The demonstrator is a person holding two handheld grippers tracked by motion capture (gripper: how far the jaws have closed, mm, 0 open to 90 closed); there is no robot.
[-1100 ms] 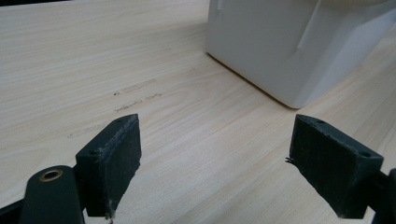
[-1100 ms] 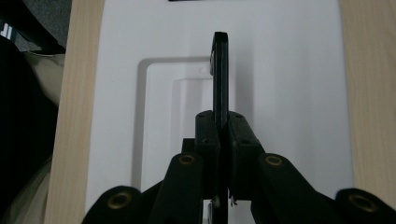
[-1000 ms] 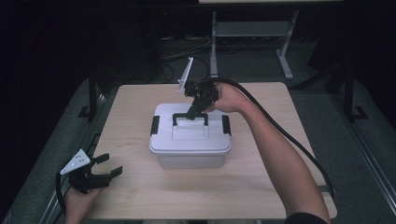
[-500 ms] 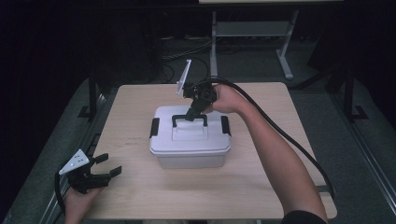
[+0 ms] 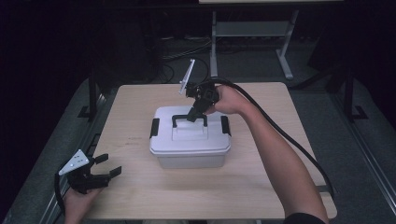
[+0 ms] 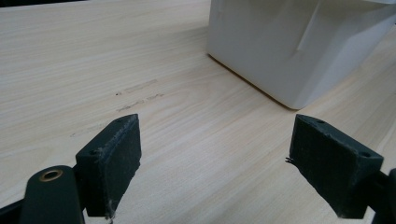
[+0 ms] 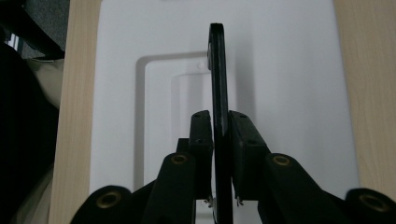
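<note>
at about eight o'clock on the tabletop (image 5: 140, 196), the left claw (image 5: 105, 168) sits low with its jaws spread wide and nothing between them; in the left gripper view the white box (image 6: 289, 42) stands off toward one o'clock. that white box sits at the tabletop's centre, lid on, black latches at nine and three. its black handle (image 5: 189, 119) stands raised. from one o'clock, the right claw (image 5: 191, 116) straddles this handle, jaws just easing apart, pads hugging it closely.
</note>
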